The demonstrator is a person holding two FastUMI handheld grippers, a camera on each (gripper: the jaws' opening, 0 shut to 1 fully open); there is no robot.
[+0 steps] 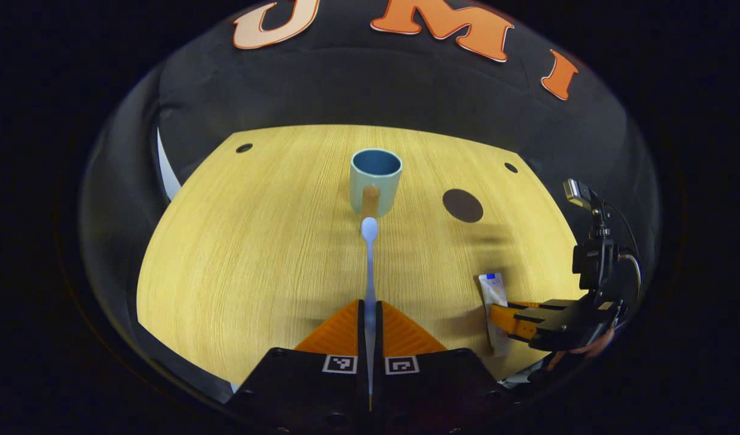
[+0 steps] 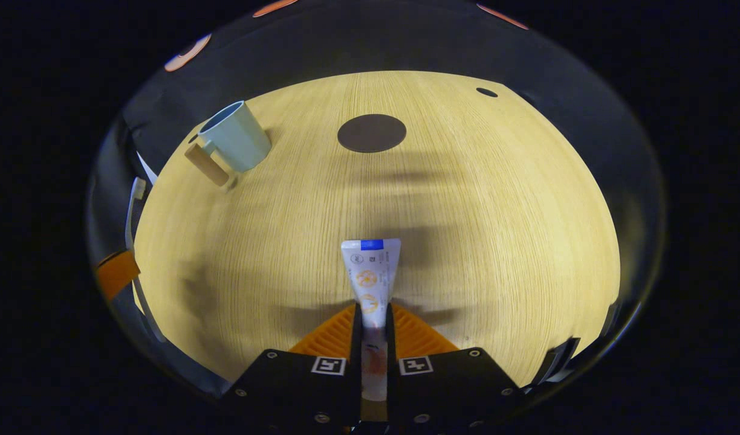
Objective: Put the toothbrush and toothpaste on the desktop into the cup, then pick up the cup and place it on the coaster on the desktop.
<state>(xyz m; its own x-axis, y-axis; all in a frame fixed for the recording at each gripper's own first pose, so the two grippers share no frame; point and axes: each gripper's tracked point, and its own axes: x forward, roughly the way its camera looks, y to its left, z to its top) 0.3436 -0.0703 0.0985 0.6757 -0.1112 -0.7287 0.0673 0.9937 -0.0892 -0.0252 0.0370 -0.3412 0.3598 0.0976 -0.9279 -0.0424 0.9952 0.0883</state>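
A pale blue toothbrush sticks forward out of my left gripper, which is shut on its handle; the brush head points at the light blue cup with a wooden handle, standing upright ahead. In the right gripper view my right gripper is shut on a white toothpaste tube, held above the tabletop. The left gripper view shows the same tube in the right gripper at the right. A dark round coaster lies flat beyond the tube, and the cup stands to its left. The coaster lies right of the cup.
The wooden desktop has small dark holes near its back corners. The black cloth wall rises behind it. A small camera mount stands on top of the right gripper. The left gripper's orange finger and the toothbrush appear at the right gripper view's left edge.
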